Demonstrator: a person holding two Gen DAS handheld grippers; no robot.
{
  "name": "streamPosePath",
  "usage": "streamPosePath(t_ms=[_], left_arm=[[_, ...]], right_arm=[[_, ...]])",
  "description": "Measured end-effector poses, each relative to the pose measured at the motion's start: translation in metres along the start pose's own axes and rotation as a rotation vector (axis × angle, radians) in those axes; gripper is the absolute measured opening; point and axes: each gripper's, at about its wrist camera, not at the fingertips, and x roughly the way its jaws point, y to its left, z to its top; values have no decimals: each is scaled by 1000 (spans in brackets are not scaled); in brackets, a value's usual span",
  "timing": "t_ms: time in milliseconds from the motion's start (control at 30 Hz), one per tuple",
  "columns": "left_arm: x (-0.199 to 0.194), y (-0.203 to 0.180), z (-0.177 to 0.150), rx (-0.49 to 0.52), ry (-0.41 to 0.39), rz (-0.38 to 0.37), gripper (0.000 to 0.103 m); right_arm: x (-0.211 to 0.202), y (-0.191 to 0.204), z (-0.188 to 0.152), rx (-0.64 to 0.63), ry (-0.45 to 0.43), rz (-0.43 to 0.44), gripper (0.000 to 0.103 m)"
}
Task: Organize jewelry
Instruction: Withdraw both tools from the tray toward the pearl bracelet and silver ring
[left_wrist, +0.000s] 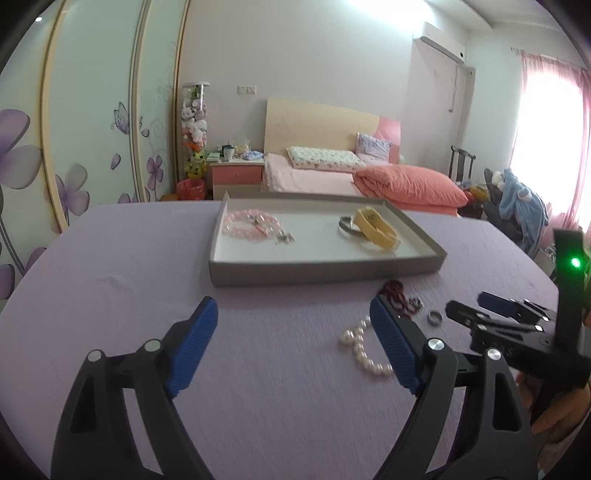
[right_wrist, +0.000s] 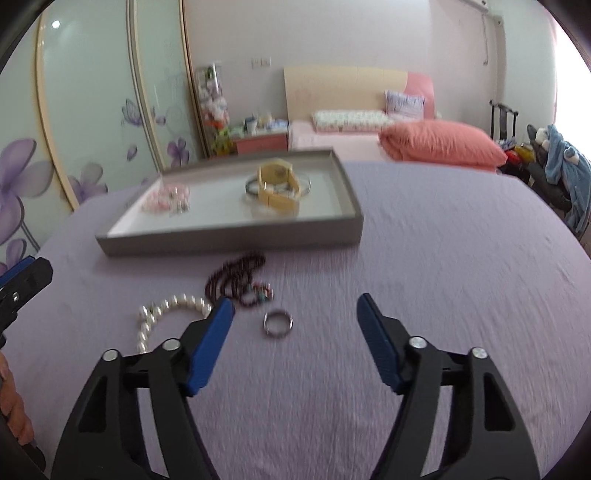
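A grey tray (left_wrist: 325, 271) (right_wrist: 229, 236) on the purple cloth holds a pink bead bracelet (left_wrist: 251, 223) (right_wrist: 166, 197), a yellow bangle (left_wrist: 376, 229) (right_wrist: 279, 184) and a dark metal bangle (left_wrist: 347, 225) (right_wrist: 252, 187). In front of the tray lie a white pearl bracelet (left_wrist: 360, 347) (right_wrist: 166, 314), dark red beads (left_wrist: 397, 295) (right_wrist: 236, 277) and a silver ring (left_wrist: 435, 318) (right_wrist: 277, 323). My left gripper (left_wrist: 291, 317) is open and empty, left of the pearls. My right gripper (right_wrist: 295, 310) (left_wrist: 476, 306) is open and empty, just above the ring.
The purple-covered table (left_wrist: 147, 258) fills the foreground. Behind it stand a bed with an orange quilt (left_wrist: 406, 184), a nightstand (left_wrist: 236, 173), a flowered wardrobe (left_wrist: 74, 147) and a chair with blue clothes (left_wrist: 517, 206).
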Motion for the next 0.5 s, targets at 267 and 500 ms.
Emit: streamPosePath(t_ms=[267, 500], left_arm=[[9, -7, -21, 17, 80, -13, 83], [14, -8, -25, 19, 106, -18, 83]], right_arm=[[15, 2, -6, -7, 105, -14, 46], [20, 4, -6, -12, 144, -27, 45]])
